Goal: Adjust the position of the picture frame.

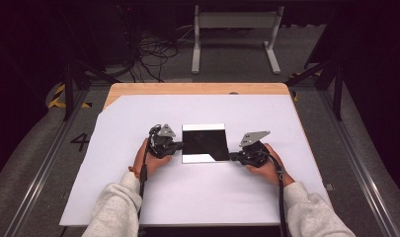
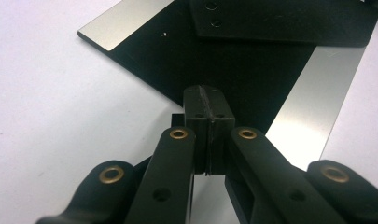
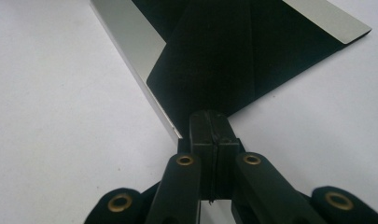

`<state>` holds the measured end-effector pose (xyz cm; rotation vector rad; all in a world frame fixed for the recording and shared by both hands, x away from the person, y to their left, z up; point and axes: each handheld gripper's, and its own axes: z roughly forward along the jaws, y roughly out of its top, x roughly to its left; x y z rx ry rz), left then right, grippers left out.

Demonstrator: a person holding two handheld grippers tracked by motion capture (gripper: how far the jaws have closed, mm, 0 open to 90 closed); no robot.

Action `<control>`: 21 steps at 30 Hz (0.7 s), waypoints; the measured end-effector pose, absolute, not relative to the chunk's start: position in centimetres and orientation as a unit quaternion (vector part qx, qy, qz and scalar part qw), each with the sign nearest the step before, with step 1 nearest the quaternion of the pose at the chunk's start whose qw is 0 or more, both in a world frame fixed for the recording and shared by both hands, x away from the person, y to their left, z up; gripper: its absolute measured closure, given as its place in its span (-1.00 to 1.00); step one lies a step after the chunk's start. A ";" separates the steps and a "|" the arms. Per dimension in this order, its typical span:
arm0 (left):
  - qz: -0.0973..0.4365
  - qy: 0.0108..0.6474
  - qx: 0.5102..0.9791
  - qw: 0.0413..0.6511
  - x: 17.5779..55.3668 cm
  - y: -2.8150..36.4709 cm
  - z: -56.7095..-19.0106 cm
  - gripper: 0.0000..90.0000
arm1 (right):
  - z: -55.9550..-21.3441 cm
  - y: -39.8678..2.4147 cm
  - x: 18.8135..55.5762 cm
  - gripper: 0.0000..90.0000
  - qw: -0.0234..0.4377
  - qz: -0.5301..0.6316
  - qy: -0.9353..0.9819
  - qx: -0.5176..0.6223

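thing: shiny square plate [image 1: 204, 143] lies flat mid tabletop [image 1: 113, 197] | left gripper [image 1: 180, 145] jaws clenched, at its left edge | right gripper [image 1: 232, 157] jaws clenched, at its right corner | progress: likely early (nothing lifted yet)

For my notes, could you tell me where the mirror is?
In the high view, the mirror lies mid-table on the white sheet, between the left tool and right tool.

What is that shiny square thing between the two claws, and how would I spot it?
Look at the white sheet covering the table. In its middle, between both hands, lies a flat square mirror. It's the sheet's lone dark, glossy patch, with bright silver bands.
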<state>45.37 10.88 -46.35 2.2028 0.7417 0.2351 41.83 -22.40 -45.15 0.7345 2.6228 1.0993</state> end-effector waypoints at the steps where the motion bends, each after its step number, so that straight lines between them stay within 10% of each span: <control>1: 0.093 0.292 0.867 0.392 45.4 10.9 -46.4 1.00 | -45.2 -22.4 41.8 1.00 0.102 0.372 0.888 0.249; 21: 0.093 0.287 0.868 0.395 44.9 10.2 -46.4 1.00 | -44.8 -22.7 40.9 1.00 0.105 0.356 0.895 0.249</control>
